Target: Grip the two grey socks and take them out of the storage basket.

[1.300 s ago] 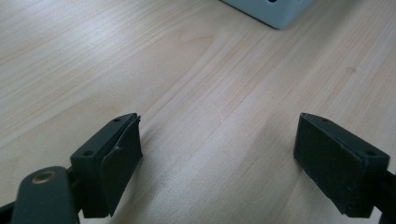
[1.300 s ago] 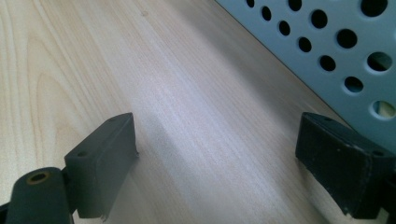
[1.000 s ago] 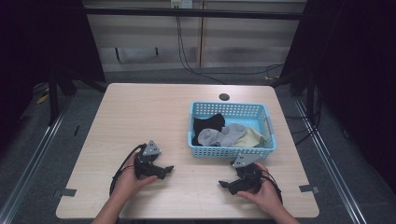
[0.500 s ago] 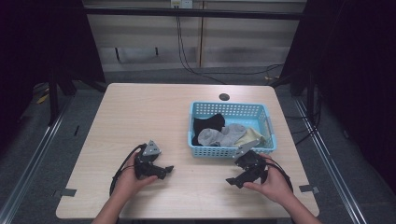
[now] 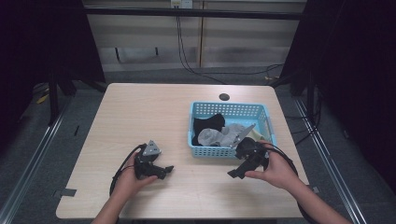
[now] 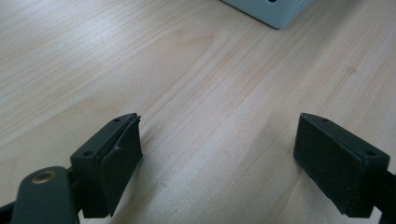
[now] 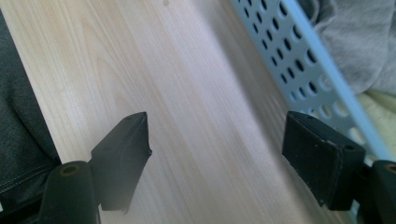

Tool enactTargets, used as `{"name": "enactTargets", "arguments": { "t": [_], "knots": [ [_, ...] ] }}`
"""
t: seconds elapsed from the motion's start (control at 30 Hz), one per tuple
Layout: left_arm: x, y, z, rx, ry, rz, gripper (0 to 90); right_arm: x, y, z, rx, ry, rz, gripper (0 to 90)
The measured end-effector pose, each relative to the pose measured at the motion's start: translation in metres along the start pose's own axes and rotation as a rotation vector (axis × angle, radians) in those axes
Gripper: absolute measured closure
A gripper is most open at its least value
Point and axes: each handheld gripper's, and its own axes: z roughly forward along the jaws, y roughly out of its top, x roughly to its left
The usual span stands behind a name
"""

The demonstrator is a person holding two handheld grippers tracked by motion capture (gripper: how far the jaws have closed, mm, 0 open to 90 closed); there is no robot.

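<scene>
While your right gripper [image 5: 238, 169] hangs over the table [image 5: 140, 116] with nothing between its jaws, they stand wide, having just closed in a little from their fullest spread. In the right gripper view [image 7: 215, 156] bare wood lies under the gap, and the perforated blue wall of the basket [image 7: 299, 51] runs just past the right-hand jaw, with grey cloth [image 7: 355, 42] and a pale yellow piece [image 7: 378, 112] heaped inside it. Neither pad touches the basket or the cloth.

Your left gripper [image 5: 161, 170] also has its jaws set wide, with nothing held. In the left gripper view [image 6: 217, 158] they frame plain wood, low against the table, and a corner of the basket [image 6: 273, 9] shows far ahead at the top edge.

From the high view, your right hand [image 5: 275, 168] holds its gripper just in front of the basket's [image 5: 229, 151] near wall, towards its right end, raised off the table and pointing back to your left. Your left hand [image 5: 128, 179] keeps its gripper on the table well apart from the basket, to its left. The basket sits on the right half of the table, holding a black piece [image 5: 208, 125], grey cloth [image 5: 219, 136] and the pale piece [image 5: 254, 135] at the right. A small dark disc [image 5: 224, 97] lies on the table just beyond the basket.
</scene>
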Motion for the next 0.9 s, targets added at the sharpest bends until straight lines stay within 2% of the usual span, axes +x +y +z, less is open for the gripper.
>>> {"name": "enactTargets", "arguments": {
  "t": [0.33, 0.47, 0.5, 0.57, 0.63, 0.7, 0.9],
  "knots": [
    [0.000, 0.000, 0.000, 0.003, 0.001, -0.001, 14.5, -0.008, 0.025, -0.019, -0.004, -0.020, -0.018, 23.5],
    [0.000, 0.000, 0.000, 0.003, 0.001, -0.001, 14.5, -0.018, 0.037, -0.025, 0.013, -0.028, -0.014, 24.0],
    [0.000, 0.000, 0.000, 0.003, 0.001, -0.001, 14.5, -0.024, 0.042, -0.026, 0.023, -0.040, -0.009, 24.4],
    [0.000, 0.000, 0.000, 0.006, 0.000, -0.001, 14.5, -0.027, 0.044, -0.027, 0.028, -0.040, -0.005, 24.4],
    [0.000, 0.000, 0.000, 0.001, -0.002, -0.005, 14.5, -0.039, 0.053, -0.026, 0.038, -0.058, 0.009, 24.6],
    [0.000, 0.000, 0.000, 0.005, 0.000, -0.003, 14.5, -0.042, 0.056, -0.026, 0.045, -0.064, 0.017, 24.6],
    [-0.001, 0.000, 0.000, -0.008, -0.001, -0.014, 14.5, -0.060, 0.074, -0.016, 0.074, -0.102, 0.039, 25.2]
  ]
}}
